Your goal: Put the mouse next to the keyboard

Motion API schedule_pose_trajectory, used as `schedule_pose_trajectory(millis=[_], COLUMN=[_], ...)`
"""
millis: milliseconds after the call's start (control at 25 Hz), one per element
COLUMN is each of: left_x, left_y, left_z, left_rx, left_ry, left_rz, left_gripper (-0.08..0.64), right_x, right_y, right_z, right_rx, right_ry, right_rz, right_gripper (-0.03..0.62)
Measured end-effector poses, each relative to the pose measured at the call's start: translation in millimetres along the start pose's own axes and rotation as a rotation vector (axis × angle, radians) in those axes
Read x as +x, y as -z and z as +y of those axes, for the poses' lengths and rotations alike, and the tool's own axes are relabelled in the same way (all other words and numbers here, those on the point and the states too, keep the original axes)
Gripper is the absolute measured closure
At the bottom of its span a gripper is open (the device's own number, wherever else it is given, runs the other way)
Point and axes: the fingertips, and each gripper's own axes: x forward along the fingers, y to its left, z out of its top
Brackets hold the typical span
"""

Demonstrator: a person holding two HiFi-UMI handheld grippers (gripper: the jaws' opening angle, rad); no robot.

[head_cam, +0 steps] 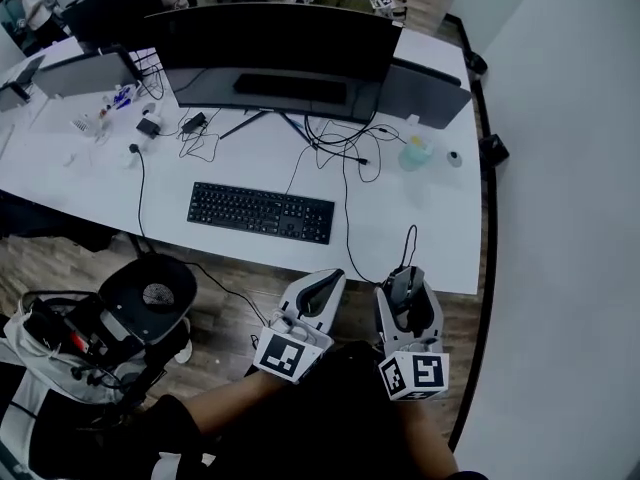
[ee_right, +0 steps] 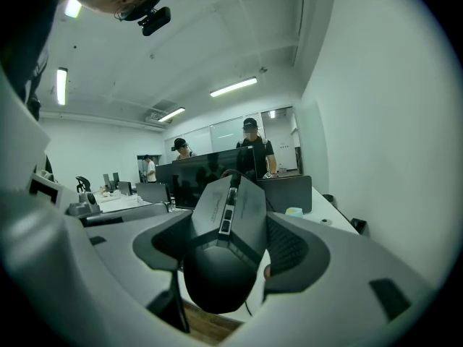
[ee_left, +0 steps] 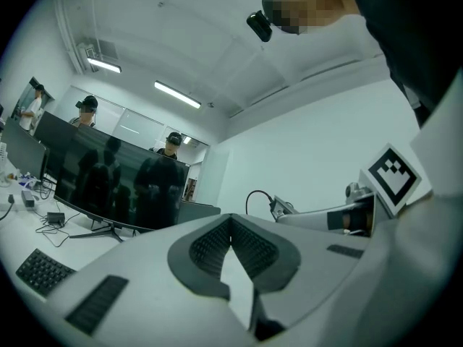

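My right gripper is shut on a black wired mouse, held off the table just past its front edge; in the right gripper view the mouse fills the space between the jaws, nose pointing away. Its cable runs up onto the white table. The black keyboard lies flat near the table's front, left of the mouse; the left gripper view catches its corner. My left gripper hangs beside the right one with jaws shut and nothing between them.
A wide curved monitor stands behind the keyboard, with tangled cables around its stand. A pale cup sits at the back right. A black office chair and bags are on the wooden floor at left. People stand beyond the table.
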Motion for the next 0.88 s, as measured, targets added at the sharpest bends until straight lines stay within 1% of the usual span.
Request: schedule_pose_trajectory(millis=[200,400,520,600,800,880], left_x=[8.0,19.9,32.6,41.5,68.9,79.2], left_y=[3.5,17.2,22.4,25.4,37.9,44.6], left_z=[24.2,40.3,43.9,48.5,56.7,56.6], left_rx=[-0.014,-0.026,-0.025,-0.030,0.013,0.017], left_ry=[0.001,0.005,0.014,0.002,-0.010,-0.006], left_rz=[0.014,0.053,0.059,0.062,0.064,0.087], left_gripper=[0.557,0.557,0.557,0.557,0.557,0.557], right_x=[20.6,44.0,58.6,69.8,97.8,106.2], right_y=[9.9,21.3,29.0,35.2,56.6,63.3], right_z=[-3.9,-11.5,-21.3,-27.3,-41.5,-50.6], right_rx=[0.020,0.057,0.079,0.088,0.070,0.063], right_ry=[0.034,0.041,0.041,0.033,-0.003,-0.004], right_rz=[0.029,0.071,0.098,0.116,0.162,0.182], right_gripper=[0.270,0.270,0.270,0.270,0.270,0.270])
